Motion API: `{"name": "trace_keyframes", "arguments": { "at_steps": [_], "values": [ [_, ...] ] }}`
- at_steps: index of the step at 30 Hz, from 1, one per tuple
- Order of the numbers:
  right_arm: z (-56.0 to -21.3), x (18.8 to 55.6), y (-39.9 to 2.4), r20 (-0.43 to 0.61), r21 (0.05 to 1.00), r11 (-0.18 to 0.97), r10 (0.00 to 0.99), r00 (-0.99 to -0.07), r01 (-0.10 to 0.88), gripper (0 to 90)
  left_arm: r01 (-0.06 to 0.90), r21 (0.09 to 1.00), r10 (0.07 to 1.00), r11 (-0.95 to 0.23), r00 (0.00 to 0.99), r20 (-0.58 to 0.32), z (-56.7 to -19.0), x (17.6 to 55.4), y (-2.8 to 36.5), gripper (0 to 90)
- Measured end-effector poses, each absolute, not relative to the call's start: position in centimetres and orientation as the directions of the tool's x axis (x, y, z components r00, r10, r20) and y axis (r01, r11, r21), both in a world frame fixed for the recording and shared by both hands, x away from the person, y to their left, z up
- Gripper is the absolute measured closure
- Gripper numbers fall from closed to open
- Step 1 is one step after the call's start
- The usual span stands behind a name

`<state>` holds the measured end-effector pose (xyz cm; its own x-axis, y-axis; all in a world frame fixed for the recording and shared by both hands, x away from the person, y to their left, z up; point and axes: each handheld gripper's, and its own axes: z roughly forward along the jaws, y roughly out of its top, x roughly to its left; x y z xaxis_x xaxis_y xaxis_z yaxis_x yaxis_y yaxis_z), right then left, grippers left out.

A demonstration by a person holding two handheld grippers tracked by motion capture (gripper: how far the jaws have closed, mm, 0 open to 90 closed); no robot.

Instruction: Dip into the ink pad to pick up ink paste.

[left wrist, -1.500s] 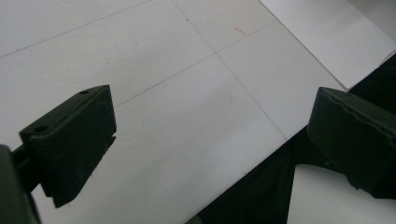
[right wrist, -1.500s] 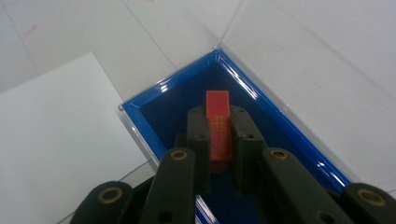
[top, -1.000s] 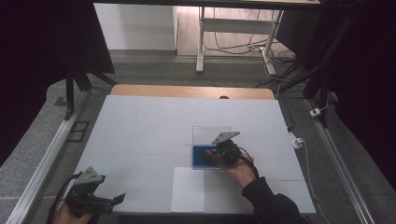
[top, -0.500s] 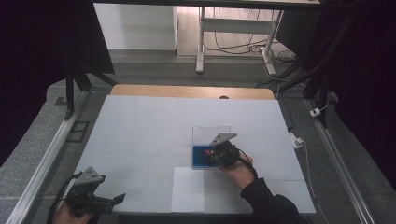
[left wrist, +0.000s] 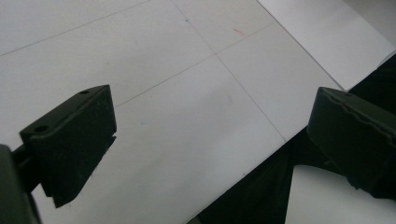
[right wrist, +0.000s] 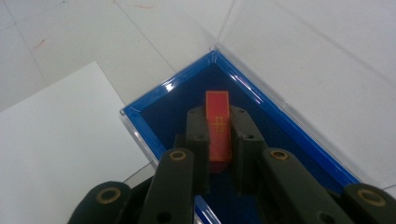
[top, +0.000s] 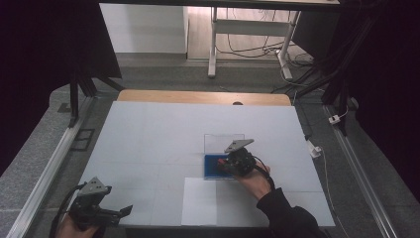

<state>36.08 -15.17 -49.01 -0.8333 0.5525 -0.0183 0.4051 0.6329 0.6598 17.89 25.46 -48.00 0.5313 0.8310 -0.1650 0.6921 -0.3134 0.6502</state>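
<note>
We saw the right gripper (right wrist: 218, 135) clamped on a small red block (right wrist: 218, 123) inside the blue-lined clear box (right wrist: 280, 123), approx. mid-worktop (top: 148, 134); whether the block touched the lining we couldn't tell. Left gripper (left wrist: 210, 140) hung apart w/ nothing between, near the front-left edge.

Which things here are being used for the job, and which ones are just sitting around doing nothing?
In use:
- red block, clamped in the right hand-held gripper
- blue-lined clear box, which the block is over
- its clear lid, standing open

Just lying about:
- white sheet of paper near the table's front edge
- left hand-held gripper, open and holding nothing, over the white table
</note>
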Motion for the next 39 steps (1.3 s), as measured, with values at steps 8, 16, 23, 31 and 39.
{"name": "trace_keyframes", "arguments": {
  "at_steps": [8,16,23,31,39],
  "values": [
    [-48.2,36.0,-15.5,-0.005,0.683,0.611,0.551,-0.835,0.400,79.6,0.692,0.650,0.830,-0.313,0.532,-0.167,-48.0,17.9,25.5,2.0],
    [-47.8,35.9,-15.7,-0.006,0.692,0.606,0.549,-0.836,0.393,79.6,0.692,0.652,0.831,-0.311,0.531,-0.167,-48.0,17.9,25.5,2.1],
    [-47.6,36.0,-16.2,-0.011,0.693,0.603,0.558,-0.830,0.396,79.6,0.691,0.653,0.831,-0.309,0.531,-0.168,-48.0,17.9,25.5,2.0],
    [-47.3,36.3,-17.0,-0.013,0.698,0.589,0.579,-0.815,0.407,79.6,0.690,0.654,0.831,-0.311,0.531,-0.166,-48.0,17.9,25.5,2.0],
    [-47.7,36.9,-17.9,-0.002,0.691,0.576,0.605,-0.796,0.436,79.6,0.690,0.653,0.830,-0.311,0.532,-0.167,-48.0,17.9,25.5,2.0]
  ]
}}
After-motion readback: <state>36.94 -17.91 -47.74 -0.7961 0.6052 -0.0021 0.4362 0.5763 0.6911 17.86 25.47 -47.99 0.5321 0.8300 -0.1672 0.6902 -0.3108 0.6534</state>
